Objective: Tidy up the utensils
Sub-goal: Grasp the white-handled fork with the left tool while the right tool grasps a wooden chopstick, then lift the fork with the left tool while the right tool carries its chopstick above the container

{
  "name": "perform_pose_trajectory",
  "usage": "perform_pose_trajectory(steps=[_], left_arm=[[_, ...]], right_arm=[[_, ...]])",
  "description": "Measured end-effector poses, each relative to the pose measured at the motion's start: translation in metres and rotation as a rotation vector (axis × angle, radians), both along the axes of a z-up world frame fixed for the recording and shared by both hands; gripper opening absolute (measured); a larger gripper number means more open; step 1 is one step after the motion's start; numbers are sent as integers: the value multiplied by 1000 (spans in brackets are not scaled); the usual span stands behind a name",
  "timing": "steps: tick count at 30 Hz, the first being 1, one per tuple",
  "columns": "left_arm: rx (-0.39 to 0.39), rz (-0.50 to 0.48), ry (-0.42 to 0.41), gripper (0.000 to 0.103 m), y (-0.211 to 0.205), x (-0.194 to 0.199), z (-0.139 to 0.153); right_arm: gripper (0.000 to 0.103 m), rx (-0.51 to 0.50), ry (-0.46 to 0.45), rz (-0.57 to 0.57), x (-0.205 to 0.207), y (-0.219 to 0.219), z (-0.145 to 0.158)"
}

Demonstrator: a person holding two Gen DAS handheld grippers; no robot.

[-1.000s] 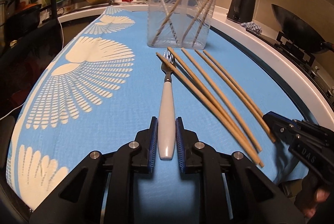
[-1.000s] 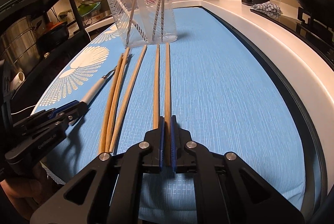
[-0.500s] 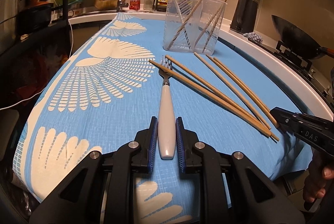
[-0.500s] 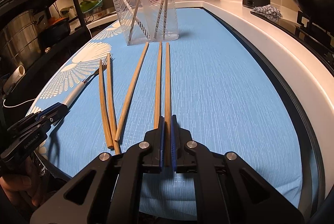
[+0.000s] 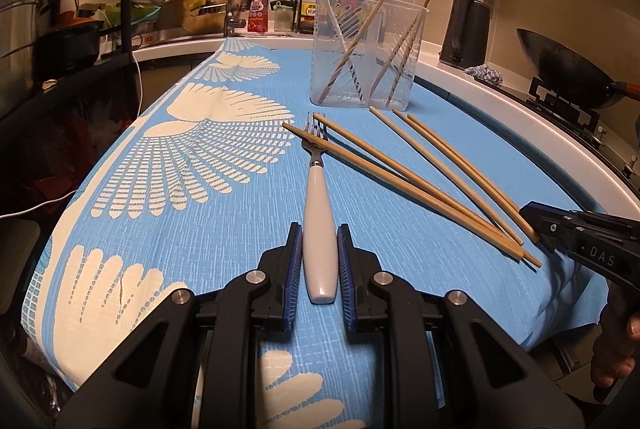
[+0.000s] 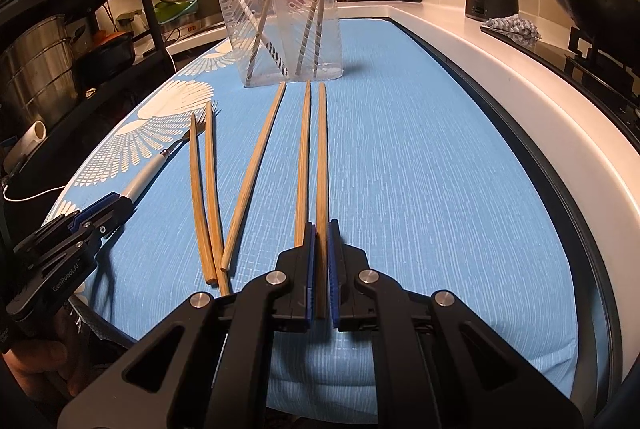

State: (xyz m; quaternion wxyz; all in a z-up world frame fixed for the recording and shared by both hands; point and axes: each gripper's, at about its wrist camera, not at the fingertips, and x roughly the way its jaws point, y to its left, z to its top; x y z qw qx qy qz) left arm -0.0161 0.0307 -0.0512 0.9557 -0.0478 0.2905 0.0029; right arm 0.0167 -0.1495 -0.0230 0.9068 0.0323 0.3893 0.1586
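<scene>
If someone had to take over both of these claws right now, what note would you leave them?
Left claw: closed around the white-handled fork, which lies on the blue cloth.
Right claw: clamped on one chopstick, its far end near the clear utensil holder.
Four more chopsticks lie loose on the cloth.
Done: a few chopsticks already stand in the holder.
Left: put the fork, the held chopstick and the loose ones into the holder.

Both my tongs have drawn back from the holder [image 6: 280, 25]; left pair of chopsticks [image 6: 206, 197] swung off the fork [image 5: 318, 197].
</scene>
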Motion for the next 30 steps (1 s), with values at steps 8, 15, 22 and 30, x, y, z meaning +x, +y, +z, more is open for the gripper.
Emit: perform_pose_trajectory(steps=[8, 15, 22, 30], left_arm=[[18, 1, -9, 18, -2, -1, -1], [19, 1, -6, 18, -4, -2, -1], [16, 1, -4, 18, -3, -1, -1], [11, -2, 22, 18, 0, 2, 3]], right_arm=[[7, -3, -2, 1, 0, 1, 0], [7, -4, 3, 5, 1, 0, 0], [6, -10, -1, 7, 1, 0, 0], [6, -4, 11, 9, 2, -1, 3]])
